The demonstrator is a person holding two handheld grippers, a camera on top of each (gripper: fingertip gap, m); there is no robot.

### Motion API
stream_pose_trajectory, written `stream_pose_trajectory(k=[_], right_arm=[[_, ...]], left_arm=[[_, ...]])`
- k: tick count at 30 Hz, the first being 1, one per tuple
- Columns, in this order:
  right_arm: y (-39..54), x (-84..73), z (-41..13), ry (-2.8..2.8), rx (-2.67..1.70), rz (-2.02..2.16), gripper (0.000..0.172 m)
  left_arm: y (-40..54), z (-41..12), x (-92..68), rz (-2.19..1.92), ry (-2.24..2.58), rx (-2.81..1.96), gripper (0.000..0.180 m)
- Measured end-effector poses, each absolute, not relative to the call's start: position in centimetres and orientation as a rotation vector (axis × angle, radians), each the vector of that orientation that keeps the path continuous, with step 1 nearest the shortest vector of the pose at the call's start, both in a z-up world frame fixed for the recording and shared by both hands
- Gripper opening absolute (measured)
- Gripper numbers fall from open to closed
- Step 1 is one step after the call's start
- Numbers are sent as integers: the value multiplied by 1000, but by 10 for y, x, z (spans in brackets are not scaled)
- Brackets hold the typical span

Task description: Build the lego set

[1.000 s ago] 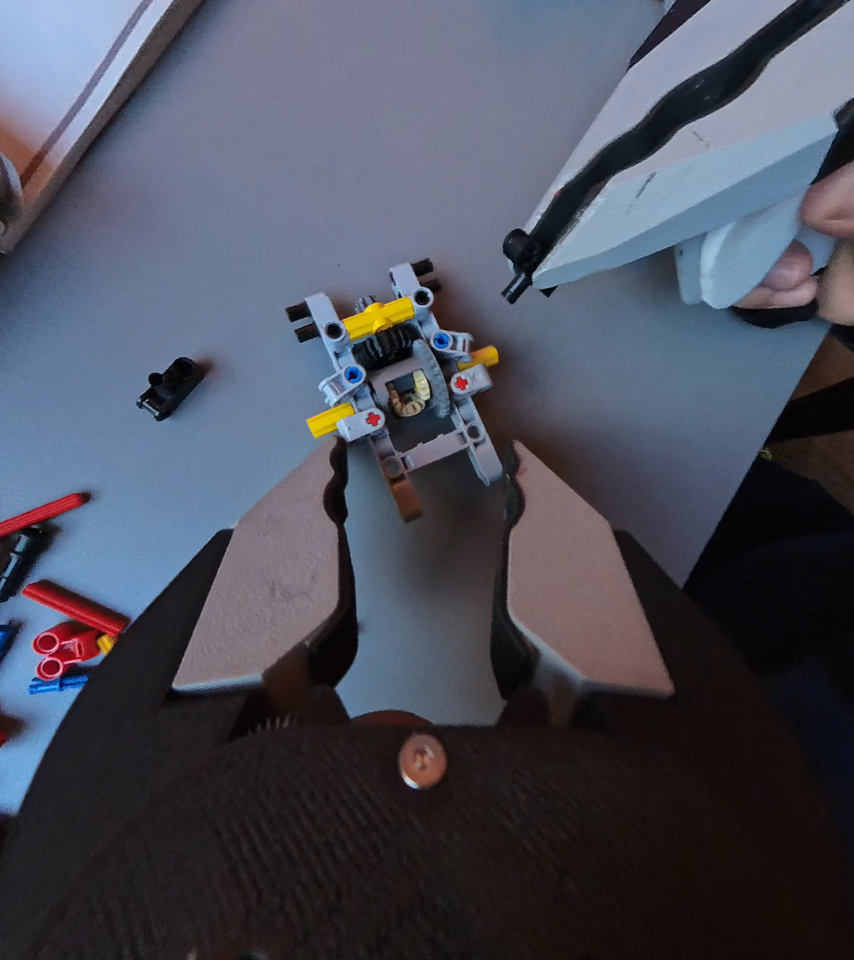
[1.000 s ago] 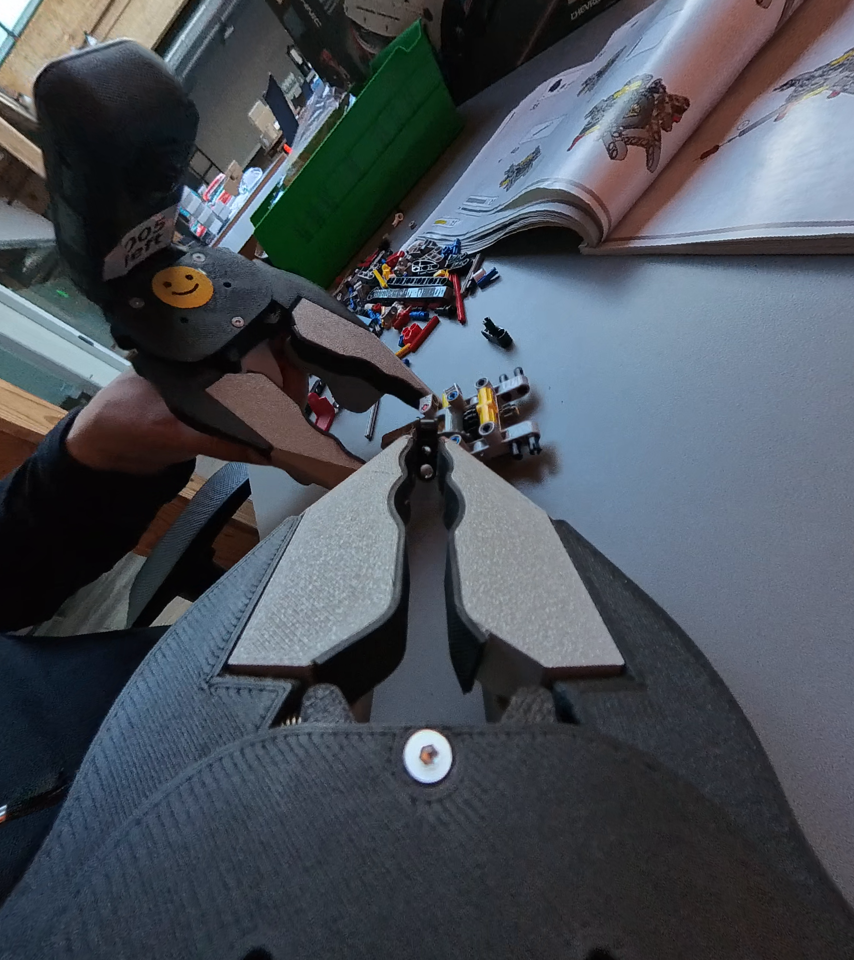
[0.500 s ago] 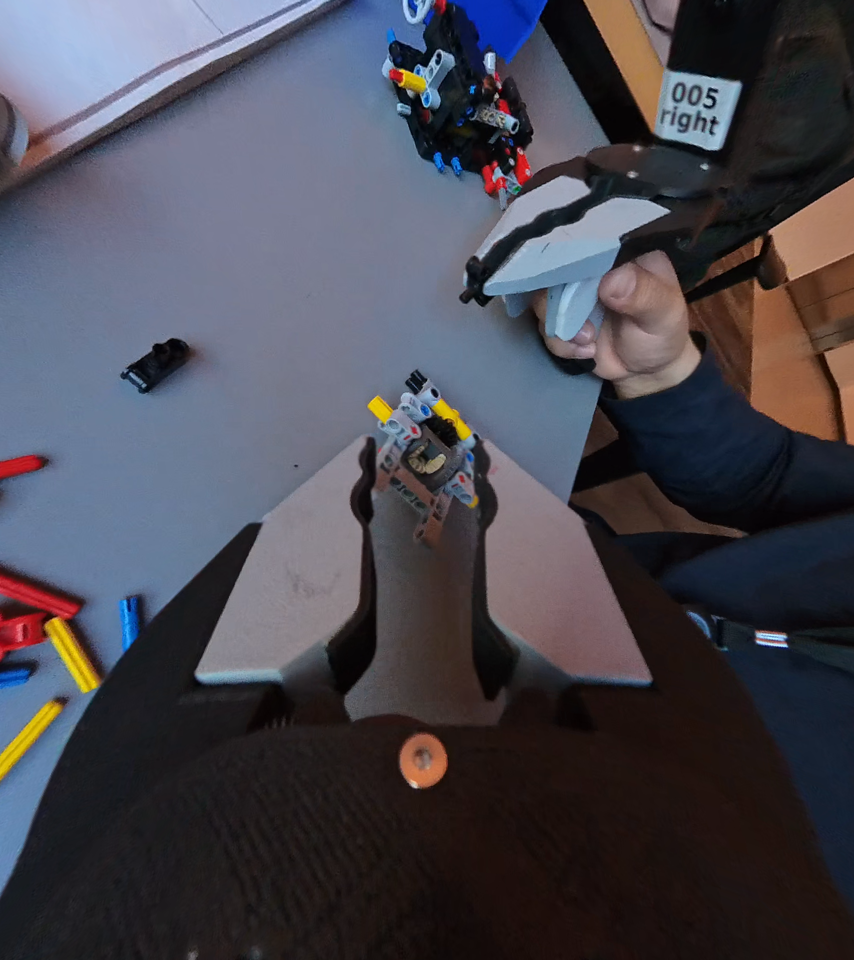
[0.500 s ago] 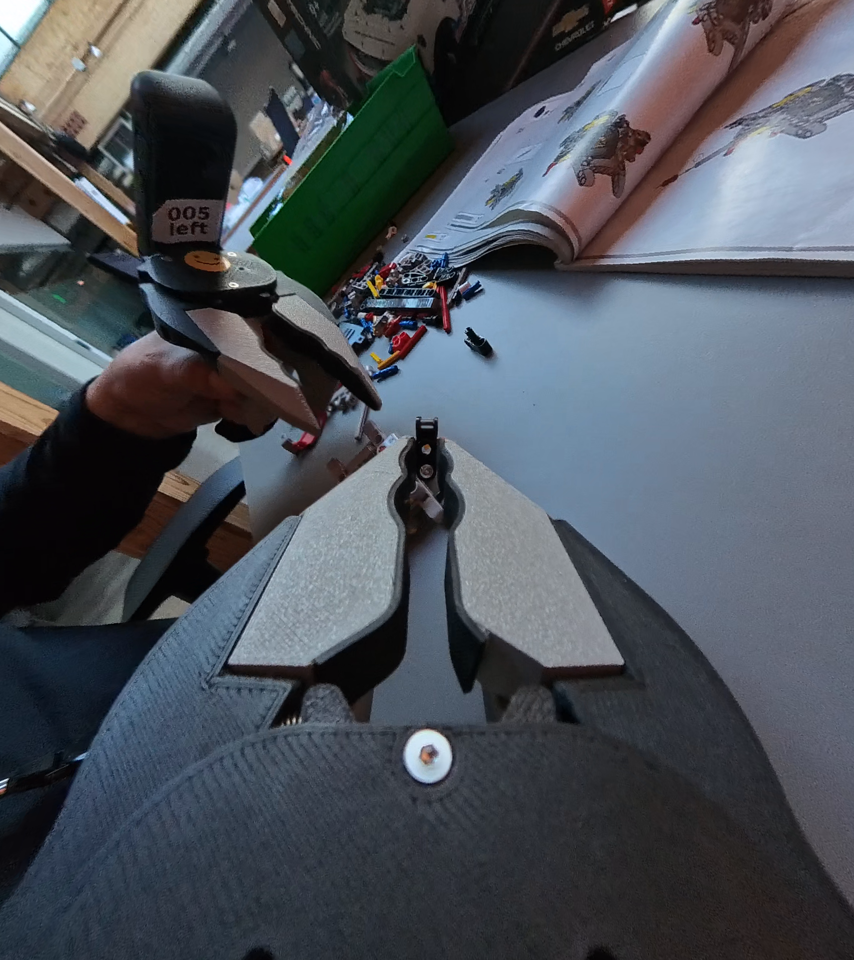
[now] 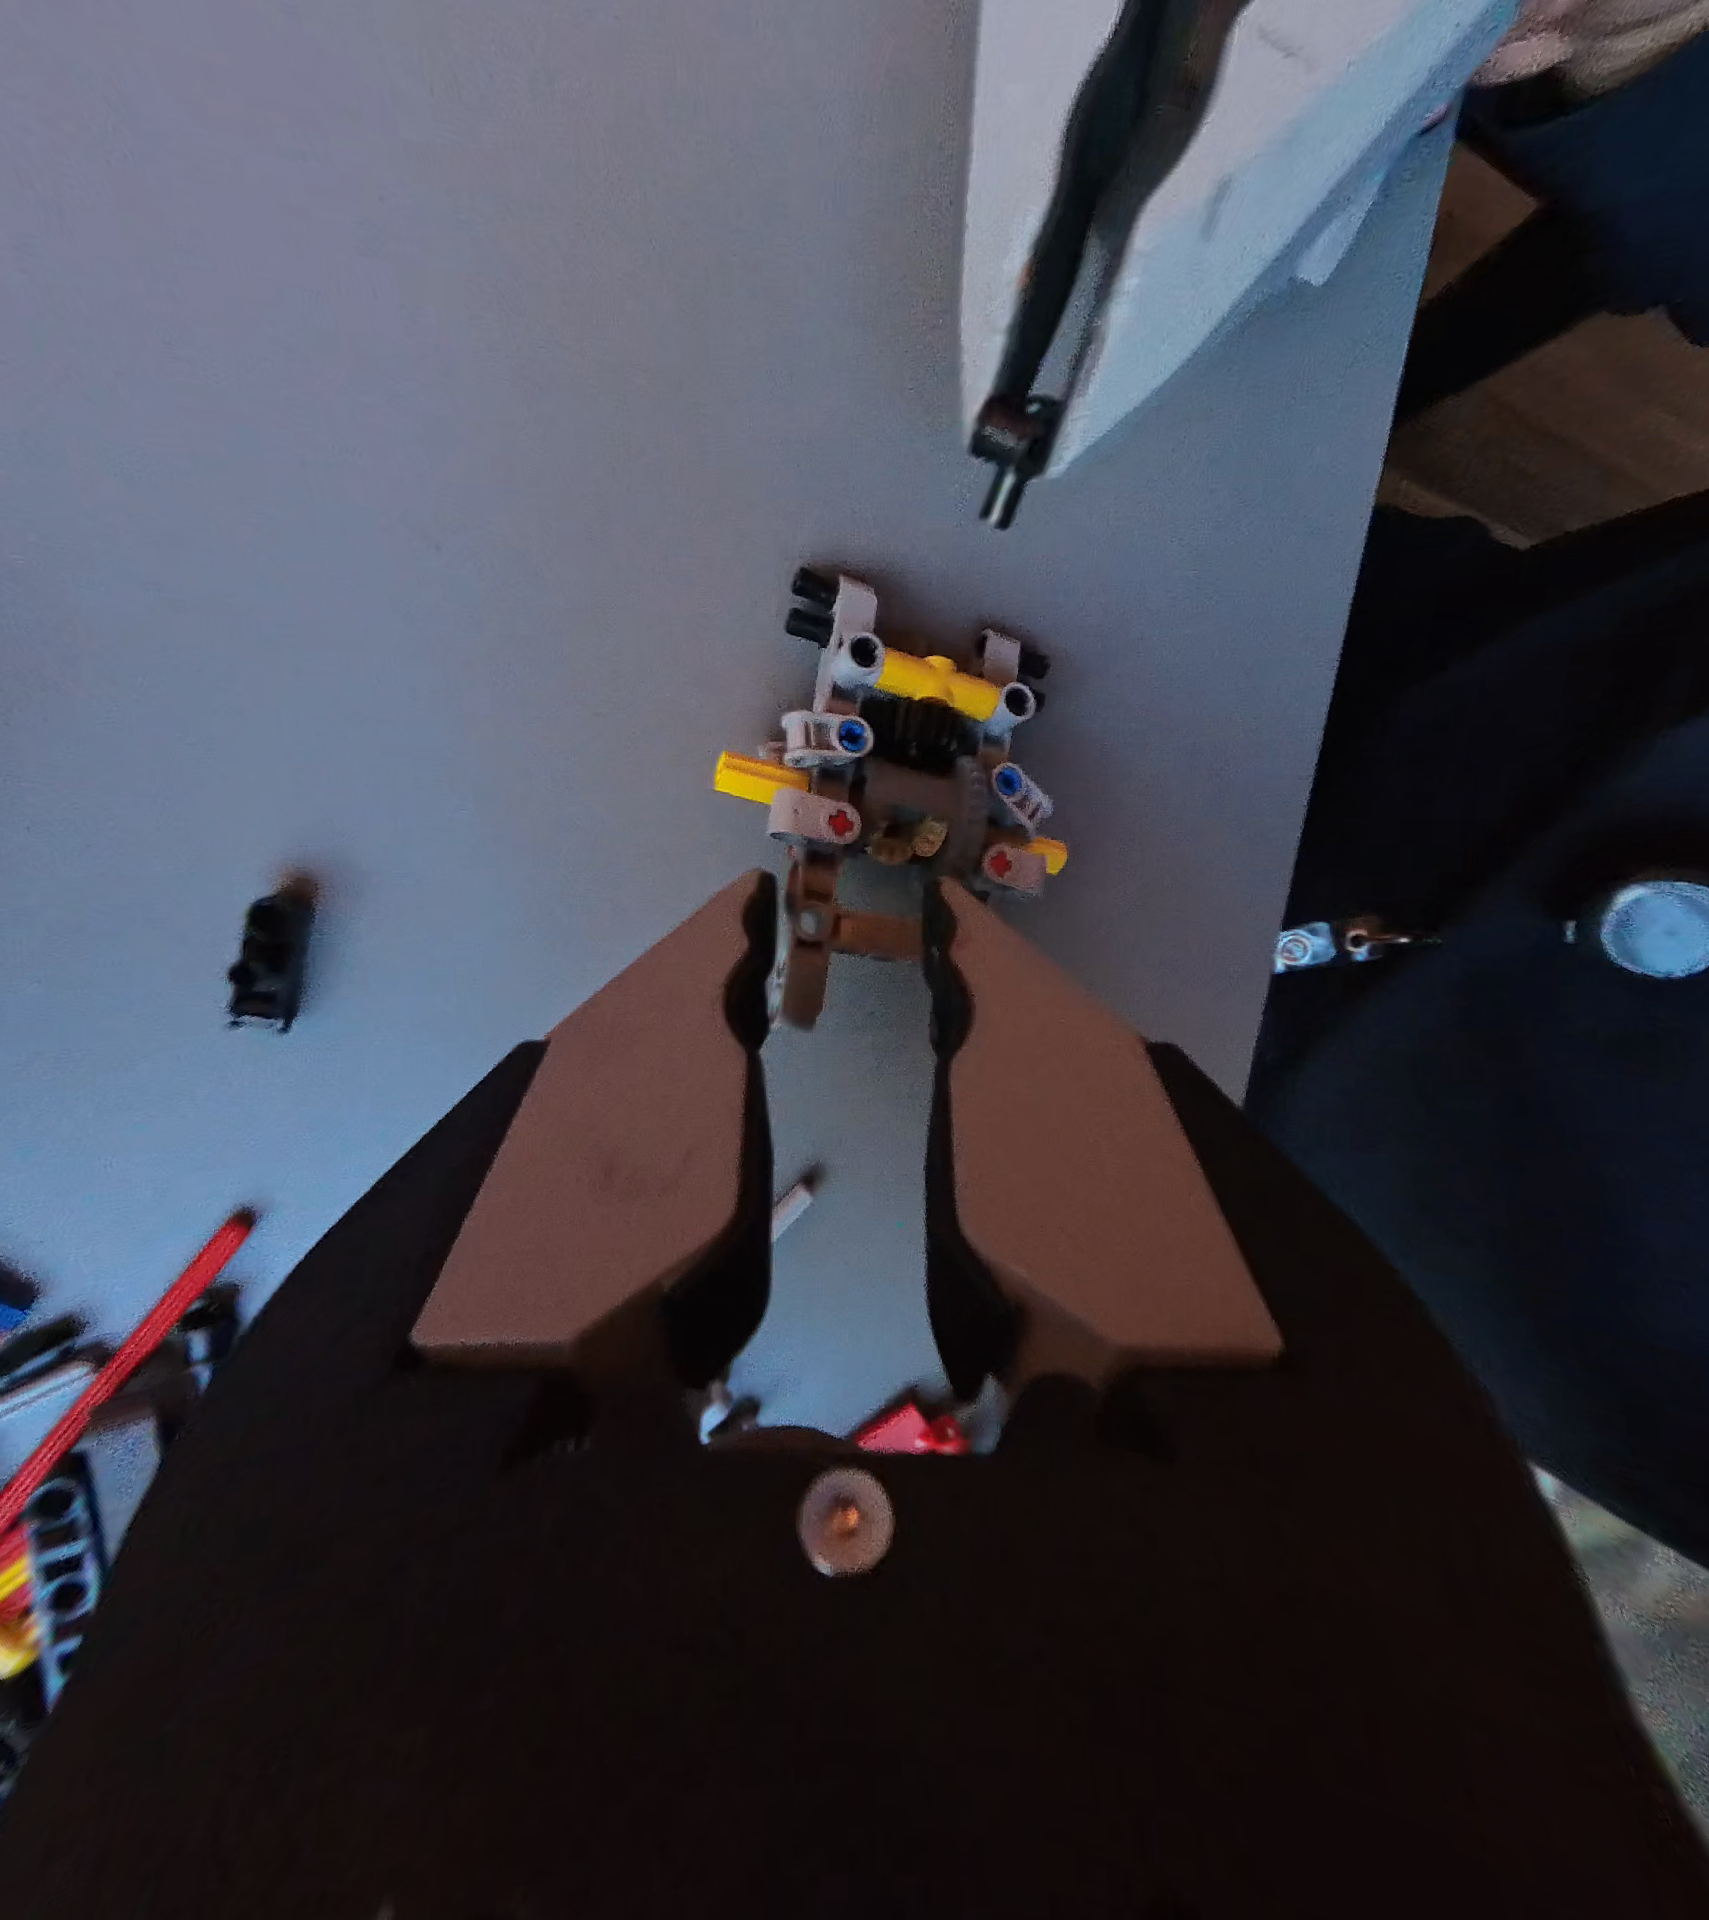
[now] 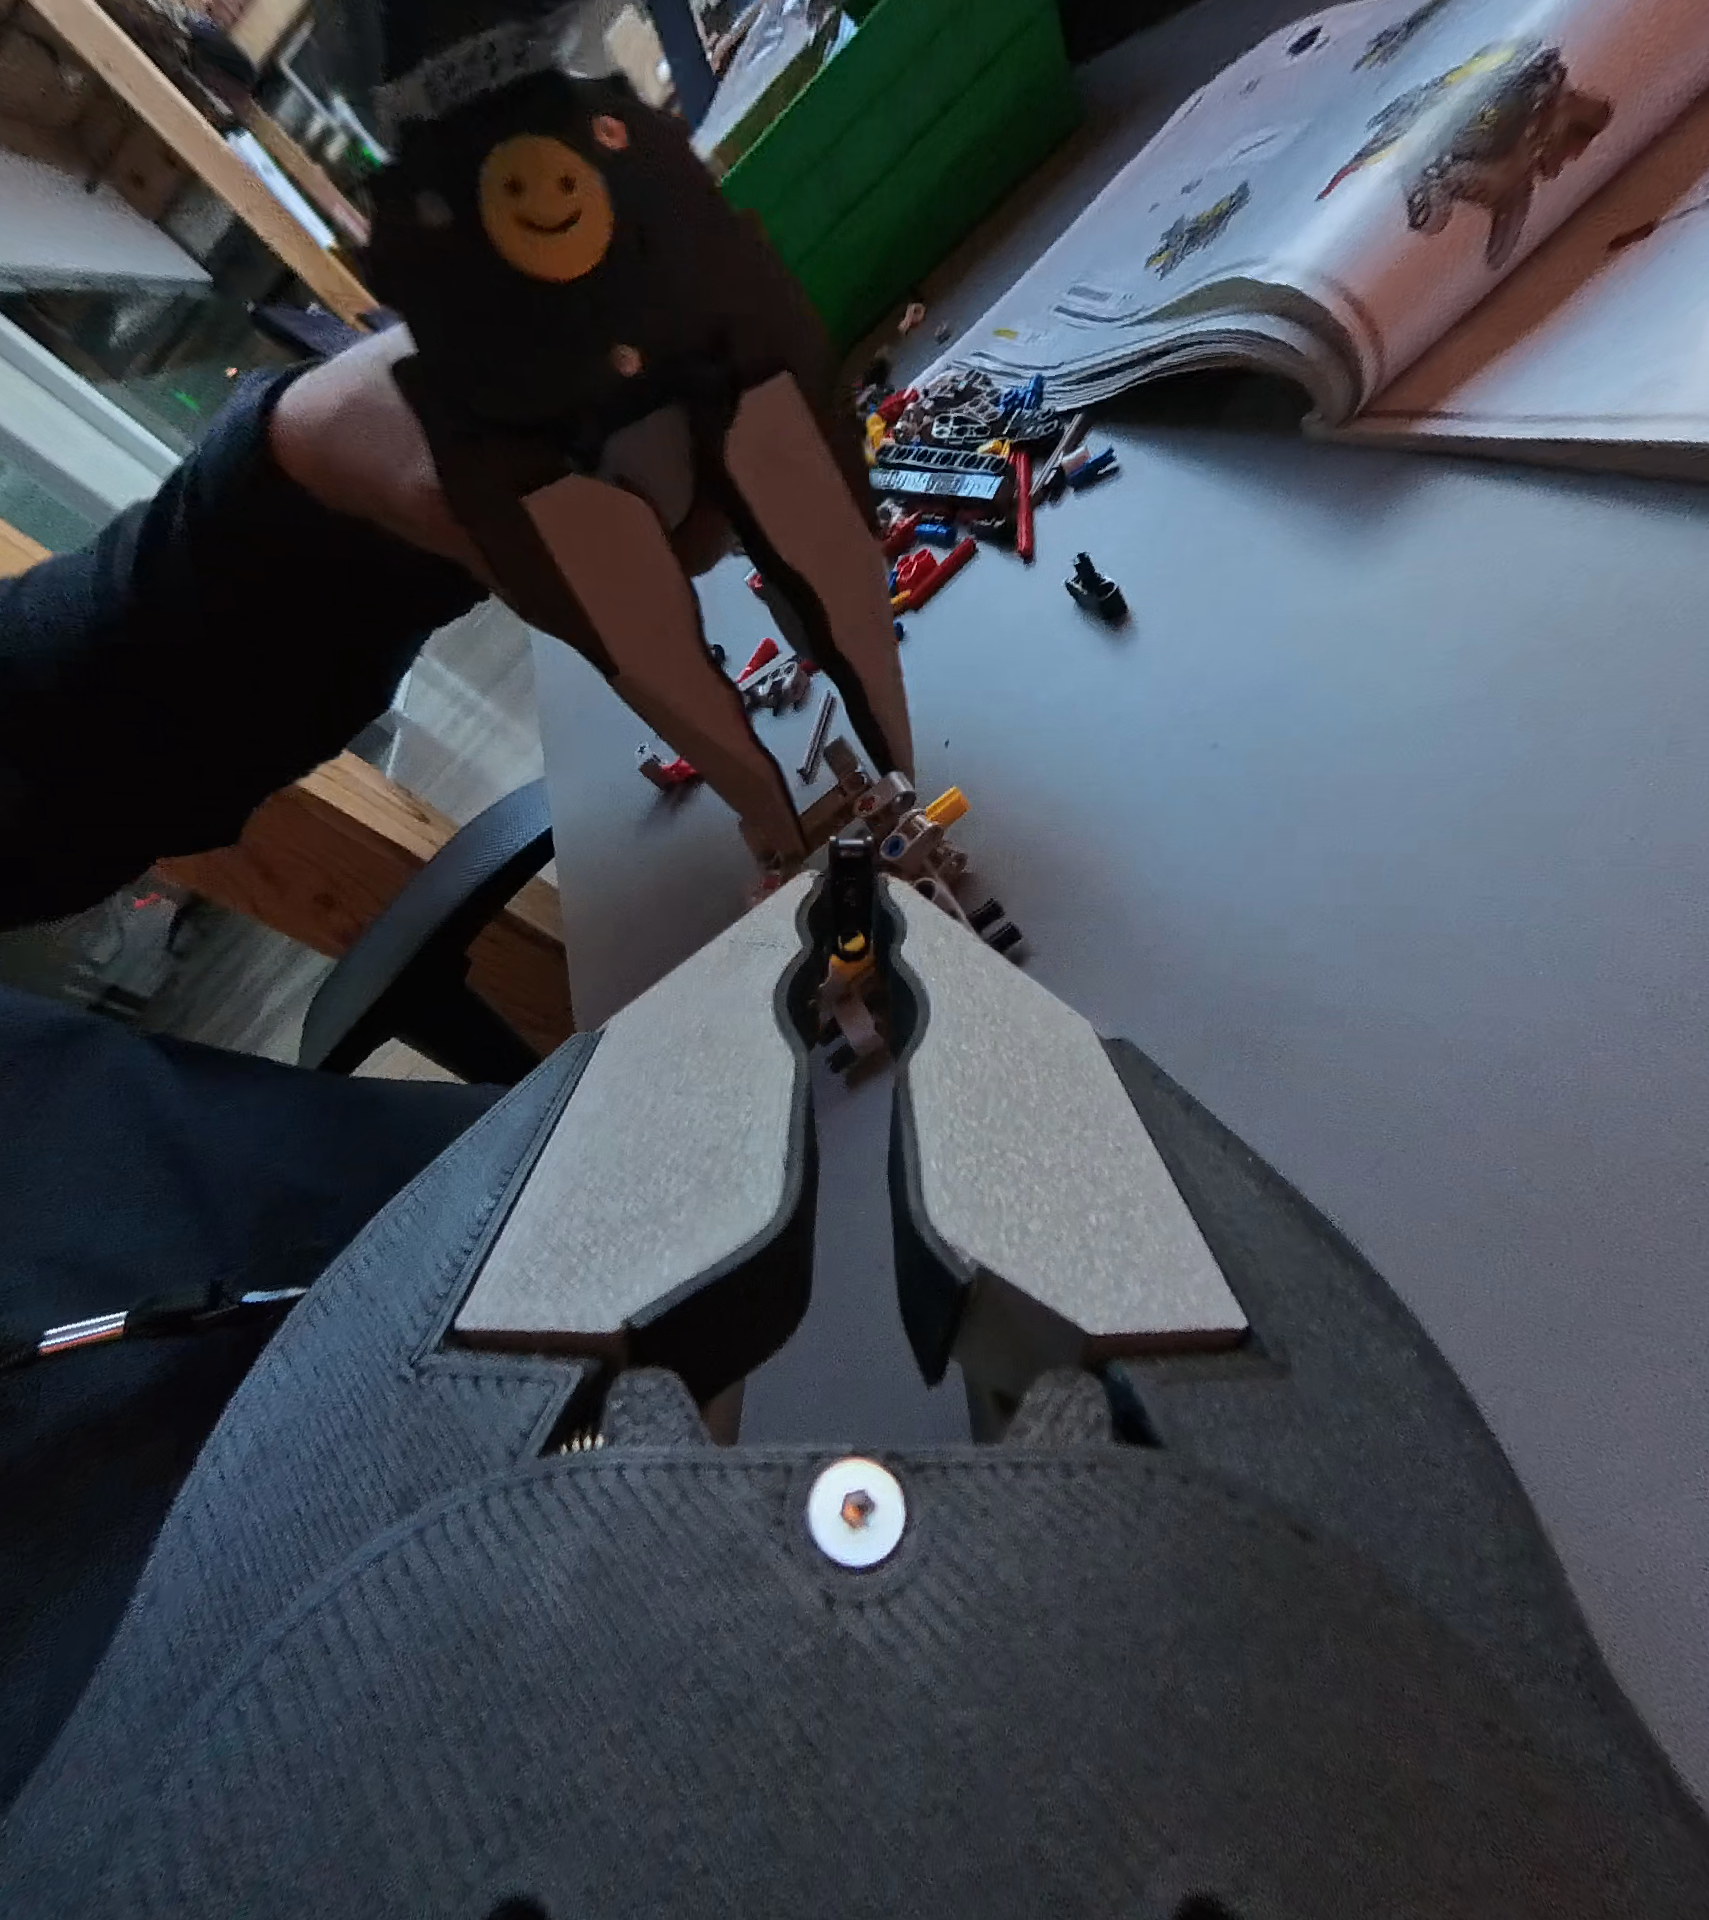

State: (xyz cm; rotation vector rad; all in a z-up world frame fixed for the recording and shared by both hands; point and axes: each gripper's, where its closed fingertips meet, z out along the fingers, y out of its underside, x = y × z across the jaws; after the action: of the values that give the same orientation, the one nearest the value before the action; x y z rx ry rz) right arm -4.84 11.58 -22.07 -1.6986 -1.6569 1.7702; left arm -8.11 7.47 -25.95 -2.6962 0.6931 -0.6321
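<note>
A small grey building-brick assembly point(image 5: 917, 758) with yellow axles, a black gear and blue pins sits near the grey table's right edge point(image 5: 1328, 727). My left gripper point(image 5: 845, 935) is shut on its rear frame, one pad pressing each side of the grey beams. The right wrist view shows the same grasp point(image 6: 845, 821), with the assembly point(image 6: 917, 831) low at the table. My right gripper point(image 6: 850, 904) is shut on a small black pin piece point(image 6: 850, 883) that sticks out of its tips. In the left wrist view that gripper point(image 5: 1016, 416) hangs just beyond the assembly, pin point(image 5: 1006, 457) pointing at it.
A loose black part point(image 5: 268, 956) lies left of the assembly. A pile of red, blue, yellow and black parts point(image 6: 964, 457) lies farther back, with more at the left point(image 5: 8, 1558). An open instruction book point(image 6: 1452, 229) and a green bin point(image 6: 891, 135) stand behind. A chair point(image 6: 414, 935) is by the table's edge. There is about 7 cm between the tips of the two grippers.
My left jaws have narrowed from wide open onto the assembly's rear frame and now grip it. My right gripper stays shut on the black pin and has come closer to the assembly.
</note>
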Motion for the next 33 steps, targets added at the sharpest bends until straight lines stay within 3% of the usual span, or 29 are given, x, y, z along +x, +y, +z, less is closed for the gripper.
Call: stream_pose_trajectory(k=[6,12,18,26,33], right_arm=[[123,-42,-213,-1590,-1689,1852,4],[115,-40,-216,-1670,-1630,1754,4],[103,-42,-185,-1589,-1294,1657,4],[98,-38,-155,-1396,-1016,1492,4],[95,-44,-169,-1529,-995,1187,4]], left_arm=[[75,-268,-81,-678,666,-2716,8],[83,-268,-86,-745,311,-2555,7],[94,-223,-88,-1027,-157,-2067,7],[83,-204,-74,-1140,-278,-1882,7],[83,-214,-53,-1339,-328,-1934,7]])
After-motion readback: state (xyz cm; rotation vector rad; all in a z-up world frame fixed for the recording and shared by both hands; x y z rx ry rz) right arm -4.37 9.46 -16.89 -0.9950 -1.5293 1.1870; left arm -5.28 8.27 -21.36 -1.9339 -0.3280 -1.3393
